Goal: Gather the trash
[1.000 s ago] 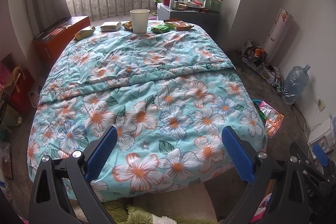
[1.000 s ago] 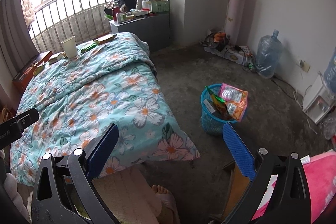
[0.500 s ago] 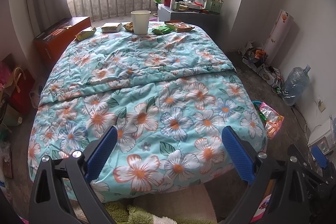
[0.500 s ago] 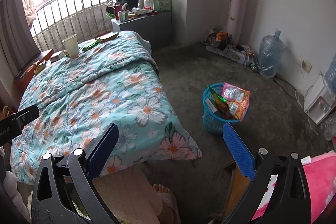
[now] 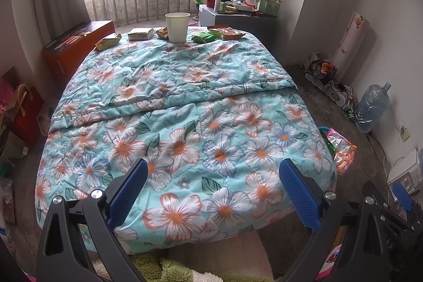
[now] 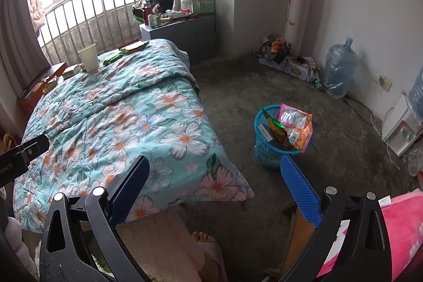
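A bed with a floral quilt (image 5: pixel 185 102) fills the left wrist view. At its far end stand a white paper cup (image 5: pixel 177 27), a green wrapper (image 5: pixel 203 37), an orange snack packet (image 5: pixel 224 33), a yellow packet (image 5: pixel 107 42) and a small box (image 5: pixel 140 34). A blue trash basket (image 6: pixel 275 147) with several wrappers stands on the floor right of the bed. My left gripper (image 5: pixel 214 186) is open and empty above the bed's near end. My right gripper (image 6: pixel 215 179) is open and empty over the bed's near corner. The cup also shows in the right wrist view (image 6: pixel 89 57).
A grey cabinet (image 6: pixel 185 33) with clutter stands past the bed. A water jug (image 6: pixel 339 68), cables and a rolled mat (image 6: pixel 297 17) line the right wall. An orange box (image 5: pixel 76 44) and bags (image 5: pixel 25 107) lie left of the bed. A foot (image 6: pixel 206 242) shows below.
Both views have shifted slightly; the bed and basket sit a little lower in frame. Both grippers stay open and empty.
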`<control>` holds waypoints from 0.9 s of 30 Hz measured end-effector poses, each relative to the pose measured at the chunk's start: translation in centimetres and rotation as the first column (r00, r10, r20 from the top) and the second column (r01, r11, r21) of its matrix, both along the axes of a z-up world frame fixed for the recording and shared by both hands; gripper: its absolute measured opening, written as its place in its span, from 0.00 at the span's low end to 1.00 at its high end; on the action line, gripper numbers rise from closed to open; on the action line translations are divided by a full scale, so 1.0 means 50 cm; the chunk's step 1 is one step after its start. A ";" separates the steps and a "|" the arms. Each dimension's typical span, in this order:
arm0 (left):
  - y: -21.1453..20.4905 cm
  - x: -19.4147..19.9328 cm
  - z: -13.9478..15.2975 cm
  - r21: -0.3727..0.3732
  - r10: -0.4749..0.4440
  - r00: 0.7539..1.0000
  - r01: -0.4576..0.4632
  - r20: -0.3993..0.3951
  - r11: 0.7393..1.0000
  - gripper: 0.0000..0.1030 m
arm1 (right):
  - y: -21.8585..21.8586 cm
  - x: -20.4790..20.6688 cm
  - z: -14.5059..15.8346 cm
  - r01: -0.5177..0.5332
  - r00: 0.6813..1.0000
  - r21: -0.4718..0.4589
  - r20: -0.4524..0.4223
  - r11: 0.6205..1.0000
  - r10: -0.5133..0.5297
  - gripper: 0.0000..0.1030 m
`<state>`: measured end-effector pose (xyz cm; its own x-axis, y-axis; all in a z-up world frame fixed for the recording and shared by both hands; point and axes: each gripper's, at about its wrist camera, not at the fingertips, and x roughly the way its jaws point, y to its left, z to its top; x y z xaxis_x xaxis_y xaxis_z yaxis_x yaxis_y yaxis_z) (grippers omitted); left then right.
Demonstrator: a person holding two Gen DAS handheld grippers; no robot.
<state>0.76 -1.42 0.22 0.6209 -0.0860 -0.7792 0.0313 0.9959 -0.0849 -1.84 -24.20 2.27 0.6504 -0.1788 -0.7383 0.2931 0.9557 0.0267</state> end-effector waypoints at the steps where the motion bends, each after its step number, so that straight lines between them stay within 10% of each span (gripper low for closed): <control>1: 0.000 0.000 -0.001 -0.001 0.000 1.000 0.000 0.000 1.000 0.95 | 0.000 0.000 0.000 0.001 1.000 -0.002 0.000 1.000 -0.001 0.92; 27: 0.008 -0.012 0.000 0.000 0.005 1.000 -0.005 0.016 1.000 0.95 | 0.004 -0.001 0.000 -0.004 1.000 -0.002 -0.005 1.000 0.004 0.92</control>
